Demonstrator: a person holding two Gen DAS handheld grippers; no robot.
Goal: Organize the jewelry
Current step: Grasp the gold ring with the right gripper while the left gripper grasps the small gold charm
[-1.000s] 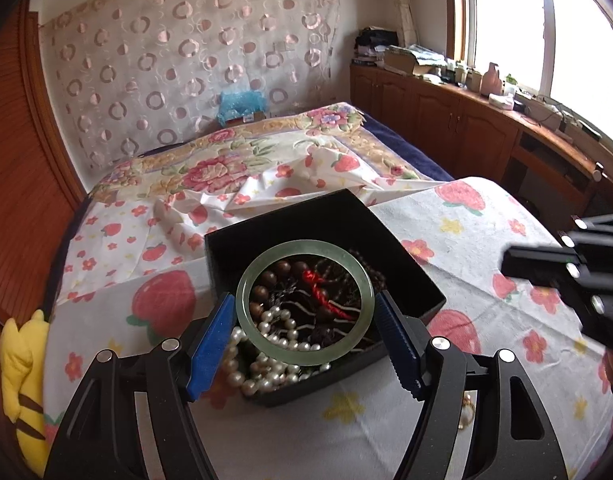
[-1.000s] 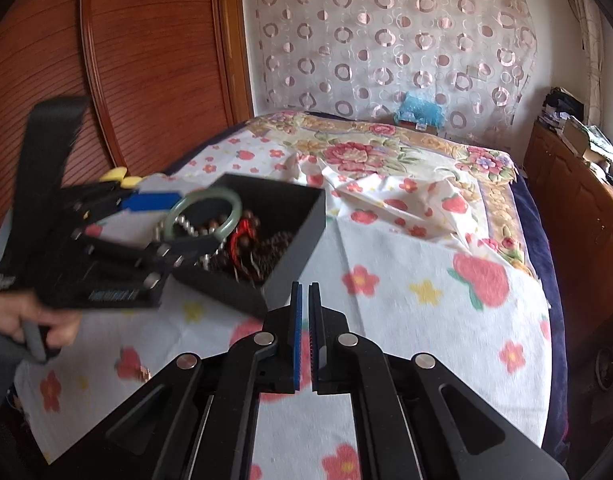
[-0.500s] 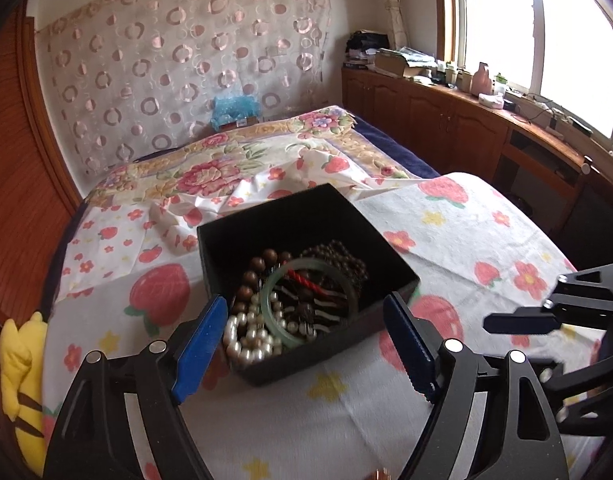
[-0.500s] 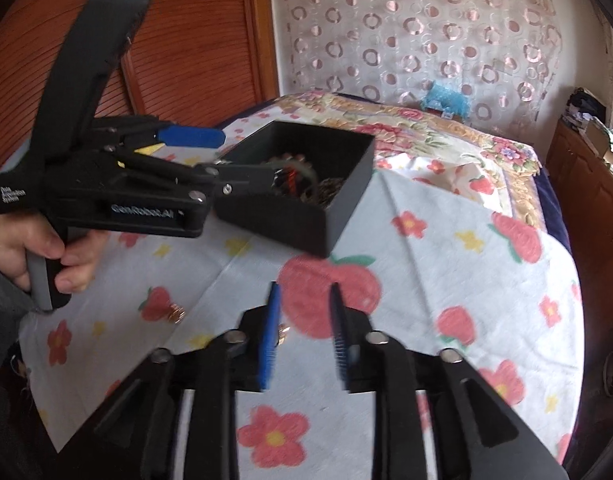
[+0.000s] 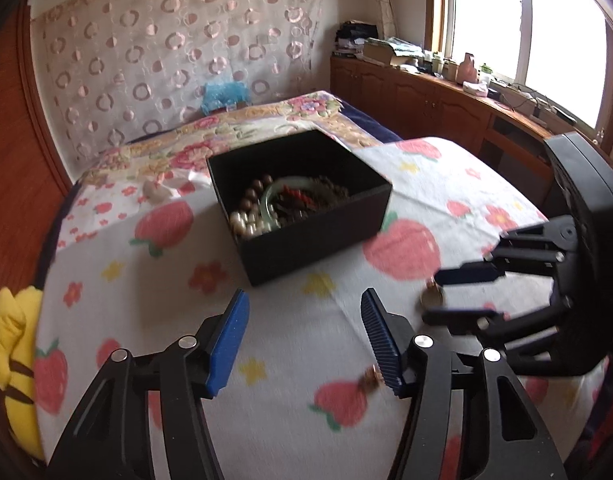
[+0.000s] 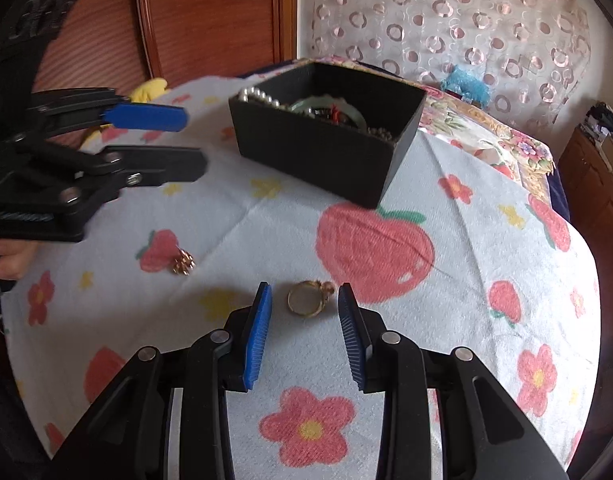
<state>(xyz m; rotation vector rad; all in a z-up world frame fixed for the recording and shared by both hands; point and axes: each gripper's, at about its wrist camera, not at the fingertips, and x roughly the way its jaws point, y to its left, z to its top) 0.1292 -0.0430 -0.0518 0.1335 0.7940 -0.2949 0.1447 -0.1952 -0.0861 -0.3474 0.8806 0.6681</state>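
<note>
Box [image 6: 326,152] stands beyond ring [image 6: 306,300], possibly earring [image 6: 183,263] nearby

The black box [image 6: 318,152] looks matt, like card, and holds glossy pearls [image 6: 262,96] and a smooth, translucent green bangle [image 5: 272,196]. Under it the printed cloth [image 6: 446,320] has a soft, fuzzy weave, and the ring [image 6: 306,302] on it shines like gold metal. Each claw's pads [image 6: 258,332] are ribbed blue rubber on matt black plastic, and the wall panels [image 6: 210,12] are polished reddish wood.

Black box [image 6: 318,152] on white strawberry-and-flower cloth [image 6: 446,320]
</note>
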